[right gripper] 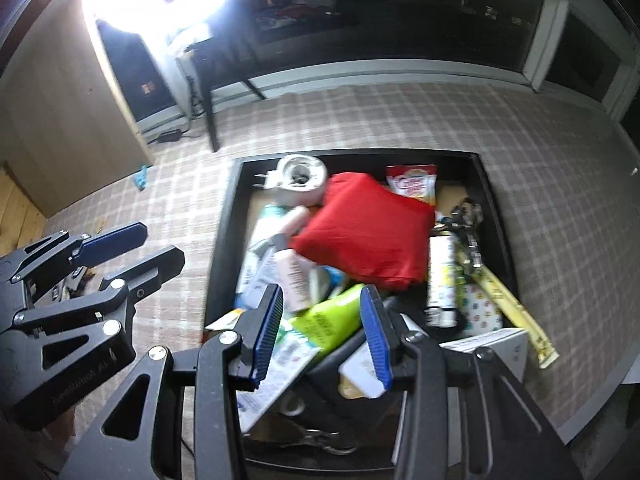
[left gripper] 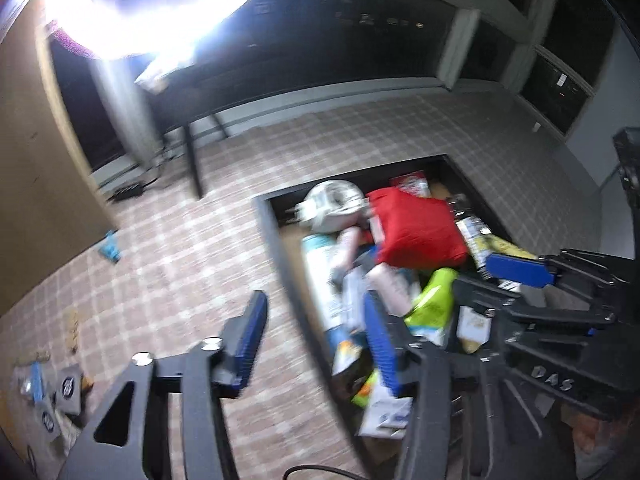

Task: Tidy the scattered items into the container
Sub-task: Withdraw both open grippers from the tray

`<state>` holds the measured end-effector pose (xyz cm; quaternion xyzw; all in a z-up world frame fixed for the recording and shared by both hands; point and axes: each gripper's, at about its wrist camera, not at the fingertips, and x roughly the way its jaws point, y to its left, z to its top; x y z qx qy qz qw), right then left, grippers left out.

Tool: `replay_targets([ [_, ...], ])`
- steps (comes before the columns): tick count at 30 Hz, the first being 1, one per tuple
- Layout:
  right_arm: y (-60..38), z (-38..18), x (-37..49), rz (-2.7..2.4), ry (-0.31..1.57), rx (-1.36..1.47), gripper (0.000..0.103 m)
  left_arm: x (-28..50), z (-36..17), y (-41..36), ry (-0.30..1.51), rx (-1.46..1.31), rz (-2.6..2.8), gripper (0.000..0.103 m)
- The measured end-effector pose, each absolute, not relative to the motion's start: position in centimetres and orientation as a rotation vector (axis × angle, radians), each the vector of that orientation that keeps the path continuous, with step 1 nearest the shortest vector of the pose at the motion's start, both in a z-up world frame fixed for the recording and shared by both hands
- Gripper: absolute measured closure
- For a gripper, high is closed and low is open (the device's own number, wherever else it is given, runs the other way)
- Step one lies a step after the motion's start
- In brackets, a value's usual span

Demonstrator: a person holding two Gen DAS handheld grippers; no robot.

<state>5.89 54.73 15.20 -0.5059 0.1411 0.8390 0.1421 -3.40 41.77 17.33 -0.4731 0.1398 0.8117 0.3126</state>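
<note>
Right gripper jaws wide, nothing held, black container w/ red pouch just ahead (frames blurry), left gripper also wide, empty, straddling container's left wall, loose packets far left on rug.

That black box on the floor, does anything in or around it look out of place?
The black box is piled untidily: a red pouch lies tilted atop the heap, and a long yellow packet pokes over the near right rim. Out on the rug, a small blue item and some packets remain scattered.
</note>
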Motion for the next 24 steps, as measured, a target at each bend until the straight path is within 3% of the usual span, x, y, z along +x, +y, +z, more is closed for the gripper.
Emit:
replay_targets([
  [10,47.5,14.2,6.4,2.486,0.353,-1.518,0.061,-2.7,15.8,28.3,0.315,-1.403,2.351,0.045],
  [15,43.8,14.2,6.8,2.511,0.321,-1.541,0.061,-1.5,16.5,23.0,0.277,-1.415,2.446,0.026],
  [24,37.5,14.6,7.0,2.552,0.242,-1.556,0.057,-0.2,17.6,16.2,0.173,-1.424,2.509,0.025],
])
